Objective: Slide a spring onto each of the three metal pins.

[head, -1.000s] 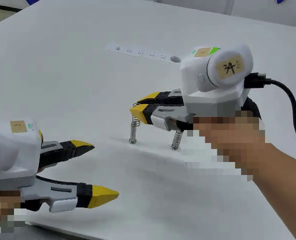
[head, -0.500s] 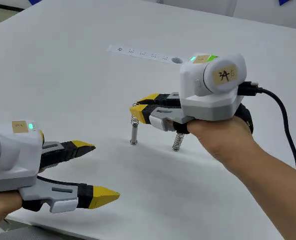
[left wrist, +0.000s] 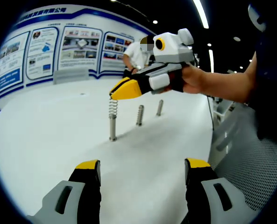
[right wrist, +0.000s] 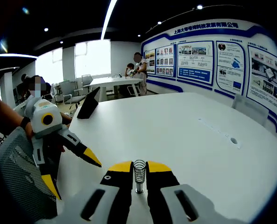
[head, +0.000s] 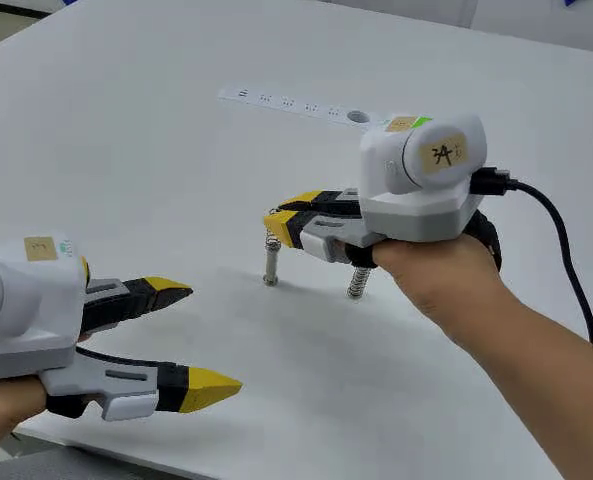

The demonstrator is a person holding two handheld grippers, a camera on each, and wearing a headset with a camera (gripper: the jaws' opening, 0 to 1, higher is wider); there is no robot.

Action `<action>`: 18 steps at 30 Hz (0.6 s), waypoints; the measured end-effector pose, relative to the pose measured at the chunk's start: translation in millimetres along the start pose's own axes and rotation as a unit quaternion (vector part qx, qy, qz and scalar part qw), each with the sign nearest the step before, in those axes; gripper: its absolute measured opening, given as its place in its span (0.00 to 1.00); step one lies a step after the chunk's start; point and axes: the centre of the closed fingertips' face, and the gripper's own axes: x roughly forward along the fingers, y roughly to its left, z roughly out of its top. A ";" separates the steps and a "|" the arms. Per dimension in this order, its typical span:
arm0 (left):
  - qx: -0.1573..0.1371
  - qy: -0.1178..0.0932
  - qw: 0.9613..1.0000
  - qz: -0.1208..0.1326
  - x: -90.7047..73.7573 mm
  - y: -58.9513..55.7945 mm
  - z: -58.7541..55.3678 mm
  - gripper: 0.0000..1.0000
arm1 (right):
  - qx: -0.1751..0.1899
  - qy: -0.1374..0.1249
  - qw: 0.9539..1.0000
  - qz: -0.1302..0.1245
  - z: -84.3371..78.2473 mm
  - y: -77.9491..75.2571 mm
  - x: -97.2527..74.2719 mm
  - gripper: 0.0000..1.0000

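The right gripper [head: 281, 215] sits over the white table [head: 126, 150], held in a hand [head: 441, 275] on the right of the scene. Its yellow-tipped jaws are closed on a spring [right wrist: 139, 175], which stands between them in the right gripper view and touches both. That spring rides on the top of the leftmost pin [head: 270, 268], and the lower shaft of that pin is bare down to the table. Just right of it, partly under the gripper body, a second pin [head: 358, 284] carries a coil along its visible length. In the left gripper view a third pin [left wrist: 159, 107] stands farther back in the same row, too small to tell whether it is coiled. The left gripper [head: 204, 336] hovers at the near left, well apart from the pins, with its jaws spread wide. A power strip [head: 296, 104] lies flat at the far side of the table
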 end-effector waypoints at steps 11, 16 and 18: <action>-0.002 -0.001 1.000 0.001 -0.4 0.8 0.0 0.75 | 0.010 0.007 1.000 0.003 -10.7 -0.5 4.8 0.12; -0.002 0.000 1.000 0.001 -0.3 0.8 -0.3 0.75 | 0.012 0.013 1.000 0.003 -15.0 -0.7 6.1 0.12; -0.002 0.000 1.000 0.001 -0.3 1.0 -0.6 0.75 | 0.011 0.017 1.000 0.004 -17.8 -0.6 7.2 0.12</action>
